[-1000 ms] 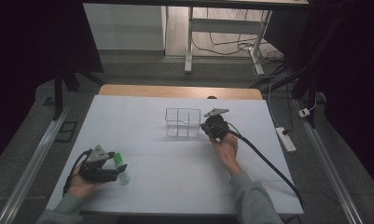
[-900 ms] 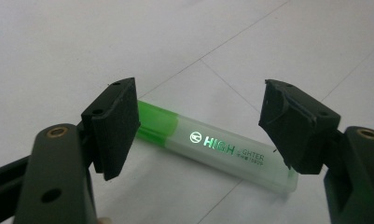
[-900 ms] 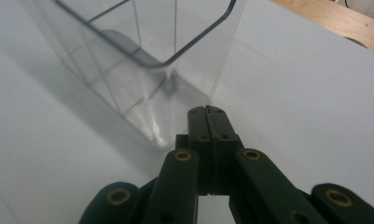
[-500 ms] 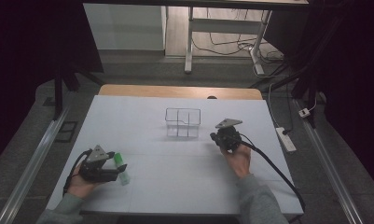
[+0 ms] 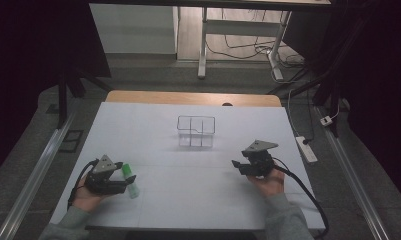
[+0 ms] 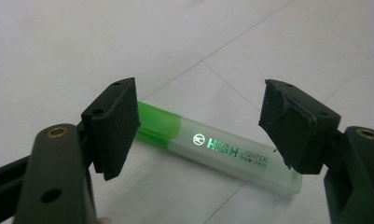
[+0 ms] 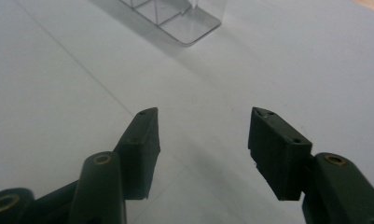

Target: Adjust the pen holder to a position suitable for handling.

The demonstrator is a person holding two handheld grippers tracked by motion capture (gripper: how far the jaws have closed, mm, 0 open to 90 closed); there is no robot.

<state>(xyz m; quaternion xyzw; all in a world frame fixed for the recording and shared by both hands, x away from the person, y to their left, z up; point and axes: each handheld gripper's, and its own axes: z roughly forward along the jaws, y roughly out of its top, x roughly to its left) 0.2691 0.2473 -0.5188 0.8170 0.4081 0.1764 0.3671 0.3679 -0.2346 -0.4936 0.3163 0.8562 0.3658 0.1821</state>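
Observation:
A green highlighter (image 6: 222, 151) with a clear cap lies flat on the white table, at the front left in the high view (image 5: 130, 179). My left gripper (image 6: 198, 95) (image 5: 127, 183) stands open around it, one jaw on each side, and the pads do not touch it. A clear plastic organizer (image 5: 196, 131) (image 7: 175, 18) with several compartments stands mid-table. My right gripper (image 5: 236, 166) (image 7: 203, 114) hovers to the organizer's front right, apart from it. Its jaws have just been opening and nothing is between them.
The white table cover (image 5: 188, 200) ends in a wooden strip (image 5: 193, 98) at the far edge. A white power strip (image 5: 306, 149) lies on the floor off the right side. A cable (image 5: 303, 190) trails from the right gripper toward the front right corner.
My right gripper has drawn away from the organizer, toward the front right of the table. The left gripper and the highlighter have stayed put.

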